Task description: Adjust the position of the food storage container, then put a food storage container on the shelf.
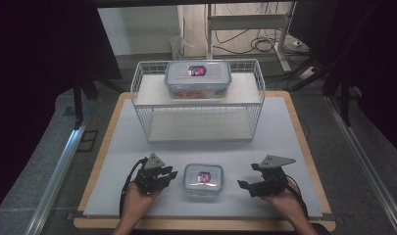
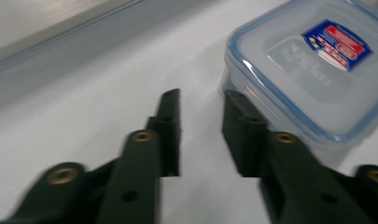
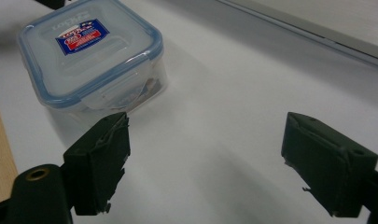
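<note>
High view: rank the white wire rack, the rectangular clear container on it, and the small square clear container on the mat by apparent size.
1. White wire rack
2. Rectangular clear blue-rimmed container
3. Small square clear blue-rimmed container, though it sits nearer the camera.

Left gripper [image 2: 201,126] jaws motion-blurred; small container [image 2: 312,70] beside its right jaw cut off at frame edge. Container contents unreadable through the clouded lid, label text too.

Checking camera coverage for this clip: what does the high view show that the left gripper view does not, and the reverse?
High view alone: the white wire shelf rack bearing a large clear blue-rimmed lidded container, and the right gripper, open. Left gripper view alone: a close look at the left gripper, its jaws parted with nothing between them. Both: the small clear blue-rimmed lidded container on the white table surface.
</note>
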The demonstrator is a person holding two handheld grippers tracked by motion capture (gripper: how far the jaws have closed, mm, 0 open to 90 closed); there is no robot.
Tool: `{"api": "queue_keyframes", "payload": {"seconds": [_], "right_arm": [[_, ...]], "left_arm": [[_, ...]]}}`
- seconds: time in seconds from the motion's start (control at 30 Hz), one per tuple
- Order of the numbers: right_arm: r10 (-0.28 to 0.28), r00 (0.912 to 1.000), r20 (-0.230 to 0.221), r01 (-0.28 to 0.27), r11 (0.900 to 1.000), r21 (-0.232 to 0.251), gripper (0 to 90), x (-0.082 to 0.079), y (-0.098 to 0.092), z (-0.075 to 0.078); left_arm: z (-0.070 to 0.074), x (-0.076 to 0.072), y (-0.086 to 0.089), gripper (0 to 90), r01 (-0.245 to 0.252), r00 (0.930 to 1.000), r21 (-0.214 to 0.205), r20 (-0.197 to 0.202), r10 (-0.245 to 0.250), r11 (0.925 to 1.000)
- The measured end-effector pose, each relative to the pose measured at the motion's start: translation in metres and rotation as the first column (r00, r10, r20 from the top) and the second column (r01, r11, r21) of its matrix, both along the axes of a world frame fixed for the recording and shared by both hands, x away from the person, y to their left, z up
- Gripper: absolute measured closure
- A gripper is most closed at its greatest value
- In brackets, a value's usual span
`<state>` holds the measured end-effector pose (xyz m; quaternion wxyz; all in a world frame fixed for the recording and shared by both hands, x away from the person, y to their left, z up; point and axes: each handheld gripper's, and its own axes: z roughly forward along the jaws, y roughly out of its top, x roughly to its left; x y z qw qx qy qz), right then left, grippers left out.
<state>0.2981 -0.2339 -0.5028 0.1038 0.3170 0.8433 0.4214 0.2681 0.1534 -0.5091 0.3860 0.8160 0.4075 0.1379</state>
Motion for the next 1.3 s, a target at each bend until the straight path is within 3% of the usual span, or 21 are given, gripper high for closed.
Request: {"api": "queue_keyframes", "payload": {"seconds": [0.2,0.33,0.5,0.7,0.87,0.97,1.2,1.27,1.3], "right_arm": [[0.004,0.9999,0.013,-0.004,1.0,0.003,12.0,0.0,-0.002,0.0],[0.01,0.9997,0.021,-0.01,0.9999,0.004,10.5,-0.001,-0.002,0.0],[0.012,0.9997,0.021,-0.012,0.9999,0.006,9.6,-0.001,-0.002,-0.001],[0.019,0.9995,0.027,-0.019,0.9998,-0.009,8.7,-0.001,-0.002,-0.003],[0.022,0.9994,0.025,-0.021,0.9995,-0.021,8.4,0.0,-0.001,-0.006],[0.021,0.9995,0.023,-0.02,0.9995,-0.023,8.3,0.001,-0.001,-0.007],[0.017,0.9995,0.025,-0.017,0.9994,-0.03,8.0,0.001,-0.002,-0.008],[0.021,0.9988,0.044,-0.019,0.9984,-0.052,8.0,0.001,-0.002,-0.008],[0.036,0.9964,0.076,-0.031,0.9975,-0.063,8.0,0.001,-0.002,-0.008]], "left_arm": [[-0.001,-0.017,0.007,43.1,0.028,0.9982,0.062,0.05,-0.031,0.9977],[-0.002,-0.023,0.014,32.1,0.023,0.9983,0.045,0.052,-0.025,0.9987],[-0.005,-0.03,0.022,22.7,0.025,0.9996,-0.024,0.016,-0.024,0.9994],[-0.009,-0.038,0.024,16.0,0.034,0.9986,0.037,0.038,-0.036,0.9987],[-0.014,-0.034,0.028,7.7,0.032,0.9986,0.021,0.042,-0.032,0.9993],[-0.017,-0.033,0.029,6.5,0.025,0.9988,0.03,0.041,-0.026,0.9992],[-0.018,-0.03,0.03,5.1,0.025,0.9982,0.003,0.054,-0.025,0.9997],[-0.019,-0.029,0.03,5.6,0.028,0.9979,0.002,0.059,-0.029,0.9996],[-0.02,-0.028,0.031,5.5,0.031,0.9977,0.002,0.06,-0.031,0.9995]]}}
